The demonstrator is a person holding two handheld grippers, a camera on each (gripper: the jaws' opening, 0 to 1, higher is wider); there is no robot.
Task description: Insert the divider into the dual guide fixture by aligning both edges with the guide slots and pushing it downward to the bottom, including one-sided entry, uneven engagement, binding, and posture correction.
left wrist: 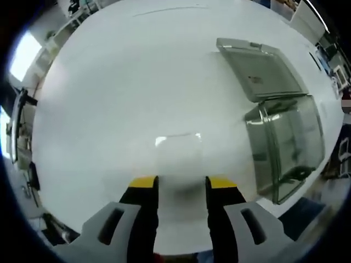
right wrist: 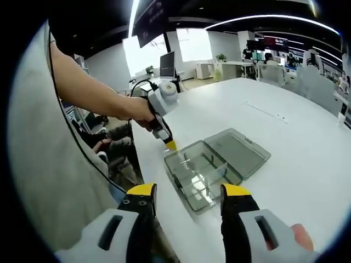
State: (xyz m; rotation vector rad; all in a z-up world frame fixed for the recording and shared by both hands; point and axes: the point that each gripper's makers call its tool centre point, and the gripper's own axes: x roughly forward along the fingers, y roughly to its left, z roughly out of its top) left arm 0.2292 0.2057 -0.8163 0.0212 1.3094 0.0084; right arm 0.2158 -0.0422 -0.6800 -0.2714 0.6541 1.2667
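Clear plastic divider sheet [left wrist: 178, 143] lies flat on the white table [left wrist: 120, 82], beyond the empty, parted left gripper [left wrist: 181, 185]. Nearby sits the smoky transparent hinged-lid box [right wrist: 211, 167]. Right gripper [right wrist: 188, 193] gapes empty.

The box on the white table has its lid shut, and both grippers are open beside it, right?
Not quite. The box stands open, its lid lying flat behind it, as the right gripper view shows. The left gripper and right gripper are open.
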